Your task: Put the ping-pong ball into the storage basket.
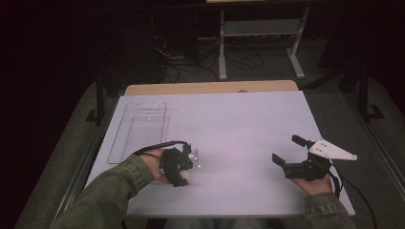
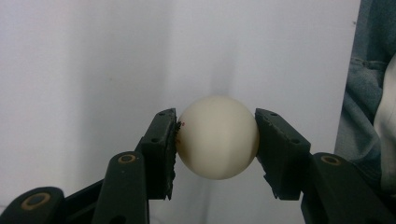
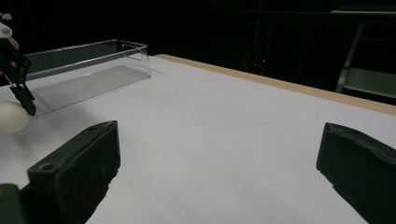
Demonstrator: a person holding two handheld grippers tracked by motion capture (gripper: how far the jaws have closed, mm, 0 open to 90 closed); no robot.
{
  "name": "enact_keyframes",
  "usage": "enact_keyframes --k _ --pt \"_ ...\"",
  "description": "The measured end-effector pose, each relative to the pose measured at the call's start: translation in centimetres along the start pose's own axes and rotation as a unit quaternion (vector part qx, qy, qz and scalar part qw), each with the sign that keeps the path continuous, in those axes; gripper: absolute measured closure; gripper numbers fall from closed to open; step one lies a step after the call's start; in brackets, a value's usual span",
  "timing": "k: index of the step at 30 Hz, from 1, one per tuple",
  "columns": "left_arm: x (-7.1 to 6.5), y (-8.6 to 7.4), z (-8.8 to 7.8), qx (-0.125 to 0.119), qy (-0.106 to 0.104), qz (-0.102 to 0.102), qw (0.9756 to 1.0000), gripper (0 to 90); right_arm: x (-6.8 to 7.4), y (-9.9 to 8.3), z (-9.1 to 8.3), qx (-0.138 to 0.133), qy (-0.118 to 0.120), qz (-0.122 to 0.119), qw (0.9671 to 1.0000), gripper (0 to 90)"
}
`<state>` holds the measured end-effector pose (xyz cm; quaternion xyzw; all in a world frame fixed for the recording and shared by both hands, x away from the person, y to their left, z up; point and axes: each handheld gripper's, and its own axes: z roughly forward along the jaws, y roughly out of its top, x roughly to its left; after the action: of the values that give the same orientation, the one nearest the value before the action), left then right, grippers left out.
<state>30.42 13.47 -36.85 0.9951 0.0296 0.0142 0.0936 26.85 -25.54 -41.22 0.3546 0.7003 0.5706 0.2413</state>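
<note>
A cream-white ball [image 2: 217, 137] sits between the two black jaws of my left gripper [image 2: 215, 135], which is shut on it with both pads pressing its sides. In the high view this gripper [image 1: 183, 175] is at the front left of the white table [image 1: 229, 124], and the ball [image 1: 186, 177] peeks out under it, low over the surface. In the right gripper view the ball [image 3: 11, 116] shows at the far left. My right gripper [image 1: 288, 150] is at the front right, open, its jaws wide apart with nothing between them [image 3: 219, 137].
A clear plastic tray [image 1: 138, 131] lies on the left of the table, just beyond the left gripper, also in the right gripper view [image 3: 88, 60]. A wooden strip [image 1: 210, 87] edges the table's far side. A metal stand [image 1: 260, 28] and cables are on the floor beyond.
</note>
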Motion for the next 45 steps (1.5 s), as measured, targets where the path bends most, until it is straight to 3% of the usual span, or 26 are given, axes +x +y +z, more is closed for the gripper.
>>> enact_keyframes --k 17,45 --pt "0.5 -0.4 -2.8 0.005 0.027 0.004 0.9996 50.2 0.1 0.0 0.0 0.005 -0.002 0.000 1.0000 0.0" --pt "1.2 -0.5 -8.1 0.020 0.038 0.012 0.9990 50.3 0.1 0.0 -0.3 0.003 -0.008 0.003 1.0000 0.0"
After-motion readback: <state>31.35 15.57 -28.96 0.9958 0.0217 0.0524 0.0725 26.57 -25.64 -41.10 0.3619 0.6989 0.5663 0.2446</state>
